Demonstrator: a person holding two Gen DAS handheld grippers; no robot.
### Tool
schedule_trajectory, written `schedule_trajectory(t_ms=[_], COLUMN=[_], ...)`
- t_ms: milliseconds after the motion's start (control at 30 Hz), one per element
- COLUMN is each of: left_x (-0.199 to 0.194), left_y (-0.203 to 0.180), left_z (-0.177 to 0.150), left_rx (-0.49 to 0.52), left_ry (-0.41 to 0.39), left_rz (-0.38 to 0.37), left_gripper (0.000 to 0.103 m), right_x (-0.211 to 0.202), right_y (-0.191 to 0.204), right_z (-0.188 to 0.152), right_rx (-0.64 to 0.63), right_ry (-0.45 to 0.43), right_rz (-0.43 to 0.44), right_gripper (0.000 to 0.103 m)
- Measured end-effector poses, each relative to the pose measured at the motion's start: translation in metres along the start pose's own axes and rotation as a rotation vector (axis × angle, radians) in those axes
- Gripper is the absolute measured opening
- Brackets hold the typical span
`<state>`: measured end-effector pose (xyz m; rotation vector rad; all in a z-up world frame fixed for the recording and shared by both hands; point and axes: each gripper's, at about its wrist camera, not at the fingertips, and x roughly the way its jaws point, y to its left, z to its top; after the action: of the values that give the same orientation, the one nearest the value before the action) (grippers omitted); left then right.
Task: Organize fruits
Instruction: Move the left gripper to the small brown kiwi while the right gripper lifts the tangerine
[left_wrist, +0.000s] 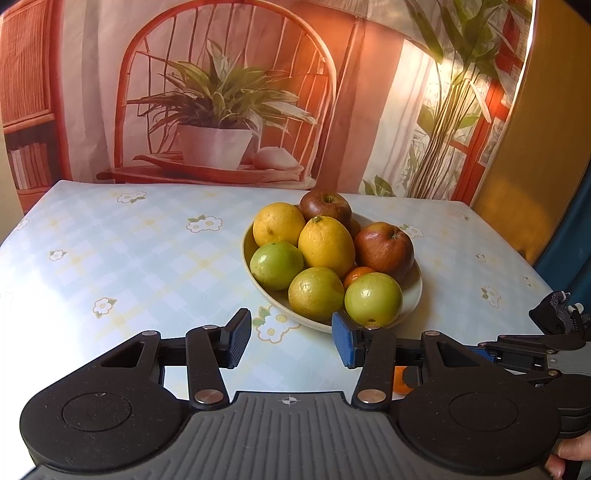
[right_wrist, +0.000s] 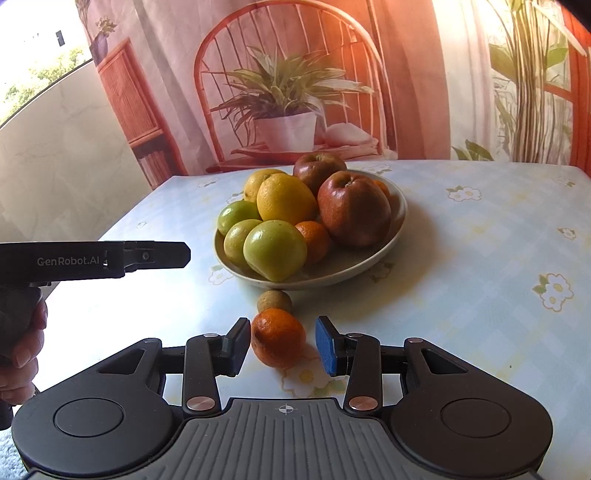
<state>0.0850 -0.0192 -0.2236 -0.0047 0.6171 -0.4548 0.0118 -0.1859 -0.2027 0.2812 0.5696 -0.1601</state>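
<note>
A beige bowl (left_wrist: 413, 295) on the table holds yellow citrus (left_wrist: 325, 245), green fruits (left_wrist: 373, 299), two red apples (left_wrist: 384, 247) and a small orange (left_wrist: 356, 275). It also shows in the right wrist view (right_wrist: 395, 218). A loose orange (right_wrist: 279, 338) lies on the table between the open jaws of my right gripper (right_wrist: 282, 345), near the left pad; the blue pad stands apart from it. A small brownish fruit (right_wrist: 274, 301) lies just beyond it, in front of the bowl. My left gripper (left_wrist: 291, 339) is open and empty, just short of the bowl.
The table has a pale checked cloth with flowers (left_wrist: 110, 258). A printed backdrop of a chair and plants (left_wrist: 221, 110) hangs behind the far edge. The left gripper's body (right_wrist: 110, 258) reaches in from the left of the right wrist view.
</note>
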Motion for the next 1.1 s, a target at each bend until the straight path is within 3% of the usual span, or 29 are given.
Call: schedule_trajectory(t_ms=[667,900,1100], left_x=[0.001,0.006,0.018], left_y=[0.001,-0.011,-0.032], left_z=[-0.004,-0.008,-0.014], left_rx=[-0.009,0.020,0.086], left_ry=[0.018,0.036,0.065], left_rz=[-0.007,-0.030,-0.054], left_gripper=[0.051,0.051,0.051], right_x=[0.014,0.001,-0.014], right_y=[-0.004,-0.014,-0.027], right_z=[-0.006,-0.013,-0.023], right_rx=[0.029,0.056,0.039], right_ry=[0.038,-0.027,-0.122], right_rz=[0.042,0.004,-0.077], right_gripper=[0.032,0.032,0.032])
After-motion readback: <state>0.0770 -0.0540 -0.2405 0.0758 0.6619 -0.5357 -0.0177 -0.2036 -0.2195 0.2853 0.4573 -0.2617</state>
